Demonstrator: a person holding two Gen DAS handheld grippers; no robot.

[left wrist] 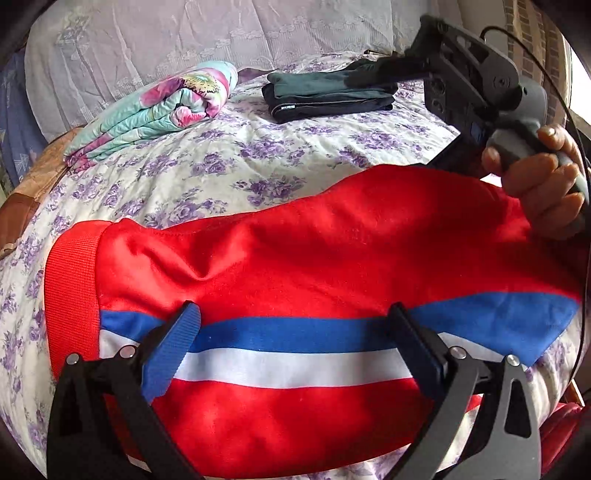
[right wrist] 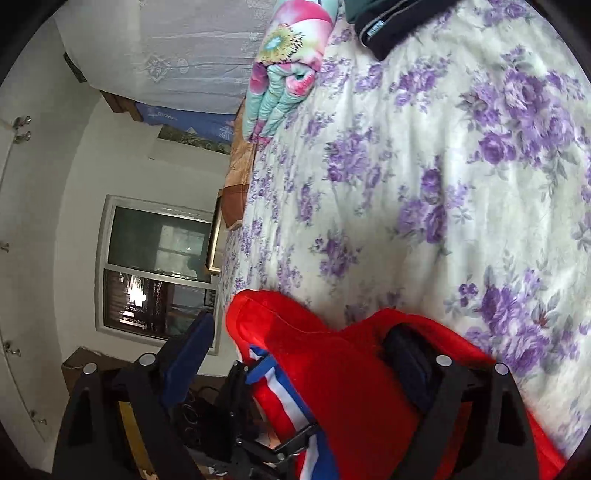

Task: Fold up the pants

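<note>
Red pants (left wrist: 303, 258) with a blue and a white stripe lie across the flowered bedsheet (left wrist: 192, 173), the ribbed cuff (left wrist: 70, 295) at the left. My left gripper (left wrist: 295, 332) stands wide open over the stripes, its fingertips low on the cloth. At the pants' far right edge a hand (left wrist: 539, 184) holds the handle of the other tool. My right gripper (right wrist: 295, 332) is turned on its side with wide jaws. A fold of the red pants (right wrist: 332, 369) lies between them and wraps the bed-side finger (right wrist: 410, 362); the other pad (right wrist: 192, 350) is clear of the cloth.
A rolled flowered quilt (left wrist: 162, 107) lies at the back left of the bed. A stack of folded dark clothes (left wrist: 328, 96) sits at the back. A lace-covered headboard (left wrist: 221, 33) stands behind. Beyond the bed's left edge are a window (right wrist: 155, 269) and a white wall.
</note>
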